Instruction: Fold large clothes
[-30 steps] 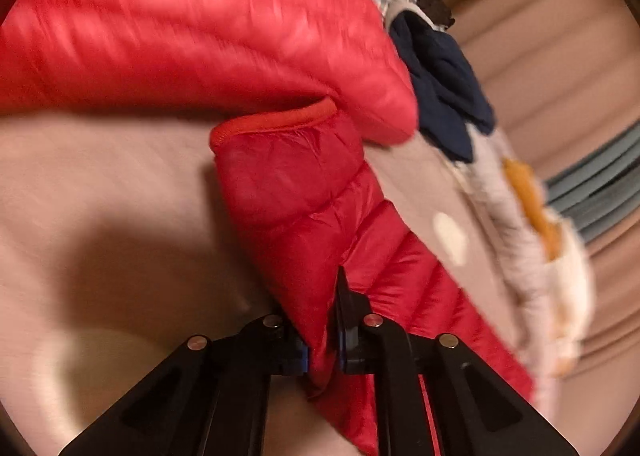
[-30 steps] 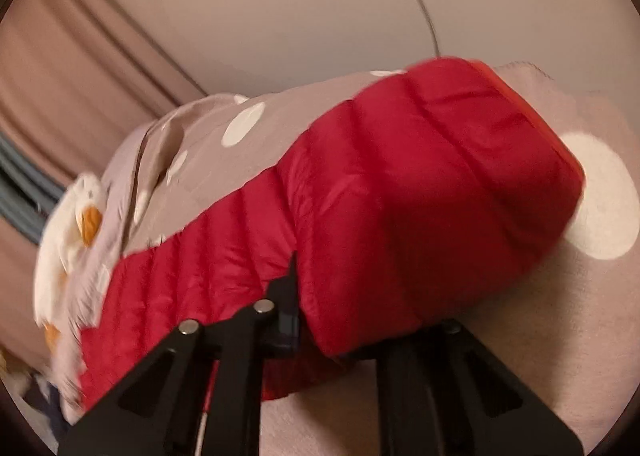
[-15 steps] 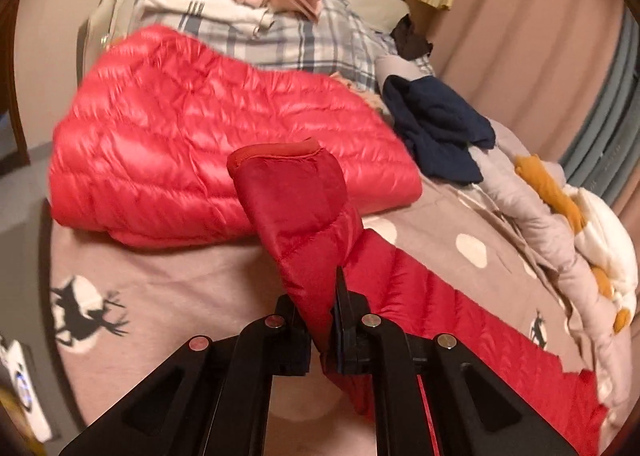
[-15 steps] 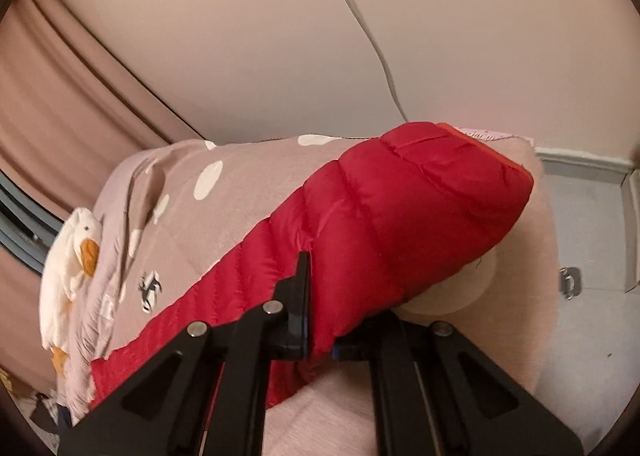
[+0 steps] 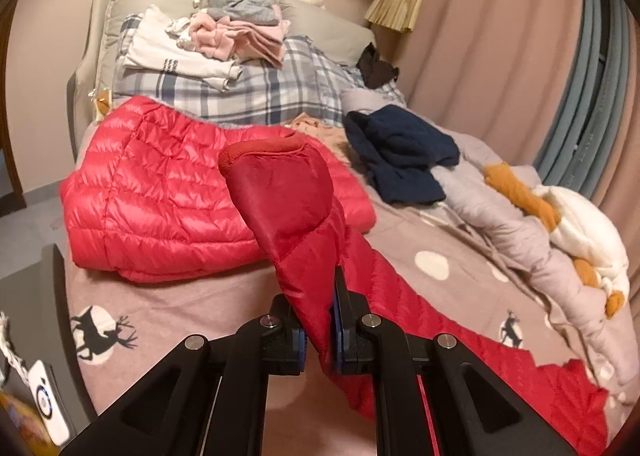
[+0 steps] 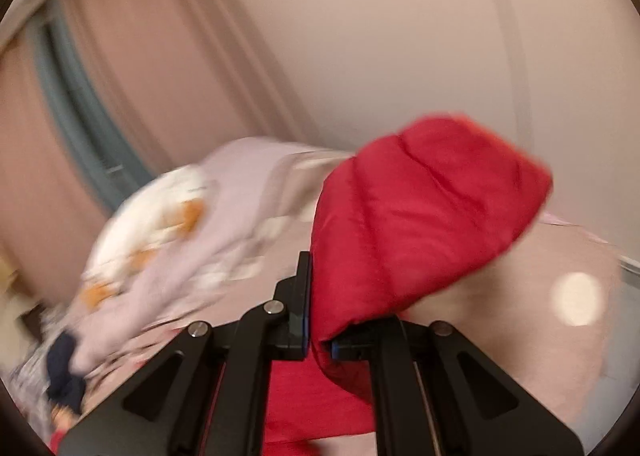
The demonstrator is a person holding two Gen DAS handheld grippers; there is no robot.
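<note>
both the left tongs (image 5: 318, 330) and right tongs (image 6: 318, 330) are clamped on the dark red quilted down jacket (image 5: 288, 208) lifted off the spotted bed (image 5: 192, 292), its cuff toward 12 o'clock, and i judge the slick, puffy nylon could slide free if tugged.

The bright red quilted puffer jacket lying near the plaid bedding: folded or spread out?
Folded: the bright red quilted puffer jacket lies as a compact doubled bundle.
</note>
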